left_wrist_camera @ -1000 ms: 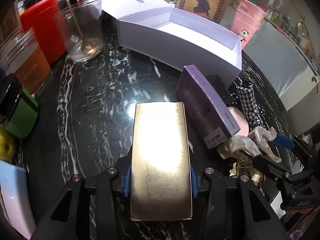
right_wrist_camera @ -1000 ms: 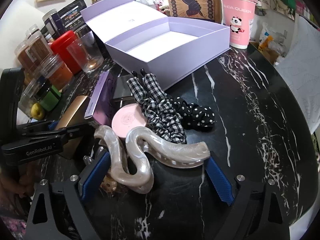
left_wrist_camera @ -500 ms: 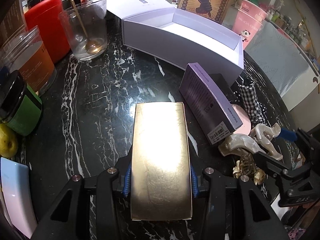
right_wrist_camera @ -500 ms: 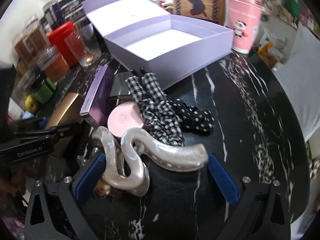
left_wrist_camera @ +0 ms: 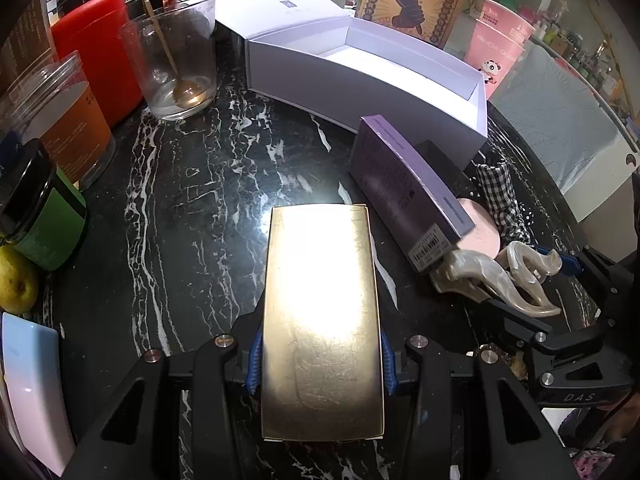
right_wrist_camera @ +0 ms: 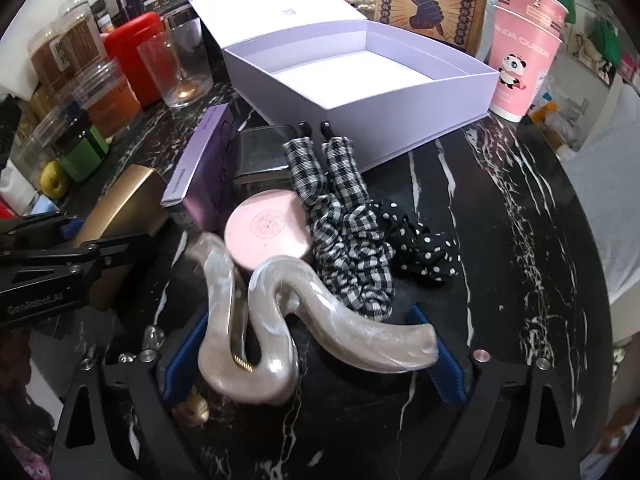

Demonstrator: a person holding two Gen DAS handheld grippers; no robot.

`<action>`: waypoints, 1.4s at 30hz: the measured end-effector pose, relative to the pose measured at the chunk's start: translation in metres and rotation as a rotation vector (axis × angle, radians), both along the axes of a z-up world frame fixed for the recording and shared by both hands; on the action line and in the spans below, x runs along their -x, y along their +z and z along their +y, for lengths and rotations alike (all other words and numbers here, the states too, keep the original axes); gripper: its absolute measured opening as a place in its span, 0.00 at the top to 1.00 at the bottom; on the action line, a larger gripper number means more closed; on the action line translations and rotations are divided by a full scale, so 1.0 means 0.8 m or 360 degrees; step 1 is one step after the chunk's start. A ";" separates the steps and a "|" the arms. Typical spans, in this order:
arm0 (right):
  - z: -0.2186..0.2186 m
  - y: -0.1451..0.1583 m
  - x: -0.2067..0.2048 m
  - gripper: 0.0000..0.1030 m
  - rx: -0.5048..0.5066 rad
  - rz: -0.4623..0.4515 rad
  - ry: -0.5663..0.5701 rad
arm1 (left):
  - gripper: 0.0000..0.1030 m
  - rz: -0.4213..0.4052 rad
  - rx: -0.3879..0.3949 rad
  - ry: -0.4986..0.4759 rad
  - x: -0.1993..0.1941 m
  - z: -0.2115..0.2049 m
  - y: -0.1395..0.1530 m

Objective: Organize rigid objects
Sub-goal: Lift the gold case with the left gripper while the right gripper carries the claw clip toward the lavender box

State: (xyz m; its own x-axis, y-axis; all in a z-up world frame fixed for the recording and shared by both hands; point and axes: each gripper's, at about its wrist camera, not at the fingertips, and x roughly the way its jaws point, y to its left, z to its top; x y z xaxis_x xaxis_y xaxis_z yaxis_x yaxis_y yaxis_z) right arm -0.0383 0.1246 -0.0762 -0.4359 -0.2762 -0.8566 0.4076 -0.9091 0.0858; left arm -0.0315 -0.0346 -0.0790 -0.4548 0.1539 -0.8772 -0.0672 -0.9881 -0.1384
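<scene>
My left gripper (left_wrist_camera: 320, 356) is shut on a flat gold box (left_wrist_camera: 320, 312), held just above the black marble top. To its right, my right gripper (right_wrist_camera: 314, 356) straddles a pearly wavy hair clip (right_wrist_camera: 272, 320). Its jaws are closing, and the blue pads (right_wrist_camera: 440, 360) touch both ends of the clip. The clip leans on a pink round compact (right_wrist_camera: 268, 232). Behind it are a purple carton (right_wrist_camera: 208, 168), a dark tin (right_wrist_camera: 264, 152), a checked scrunchie (right_wrist_camera: 340, 232) and a dotted scrunchie (right_wrist_camera: 420, 248). An open lilac gift box (right_wrist_camera: 400, 120) stands empty further back.
A glass with a spoon (left_wrist_camera: 176, 60), a red canister (left_wrist_camera: 96, 52), an orange jar (left_wrist_camera: 68, 128), a green jar (left_wrist_camera: 48, 224) and a yellow fruit (left_wrist_camera: 16, 280) line the left edge. Stacked pink cups (right_wrist_camera: 520, 52) stand at the back right. A small gold claw clip (right_wrist_camera: 192, 408) lies under my right gripper.
My right gripper has rolled a little and drawn closer around the hair clip, and its pads now meet the clip's ends. The left gripper still holds the gold box in place.
</scene>
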 end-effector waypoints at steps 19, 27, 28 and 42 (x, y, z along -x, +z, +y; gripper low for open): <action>0.034 0.033 -0.019 0.11 0.0190 0.0084 -0.0082 | 0.58 0.0108 -0.0005 -0.0043 -0.013 0.011 0.038; 0.039 0.053 -0.022 0.11 0.0221 0.0141 -0.0054 | 0.58 0.0181 -0.0014 -0.0076 -0.015 0.022 0.064; 0.040 0.055 -0.022 0.11 0.0226 0.0147 -0.0050 | 0.58 0.0187 -0.0018 -0.0083 -0.015 0.023 0.067; 0.048 0.088 -0.006 0.11 0.0253 0.0257 0.0001 | 0.58 0.0311 0.0002 -0.0120 0.002 0.040 0.103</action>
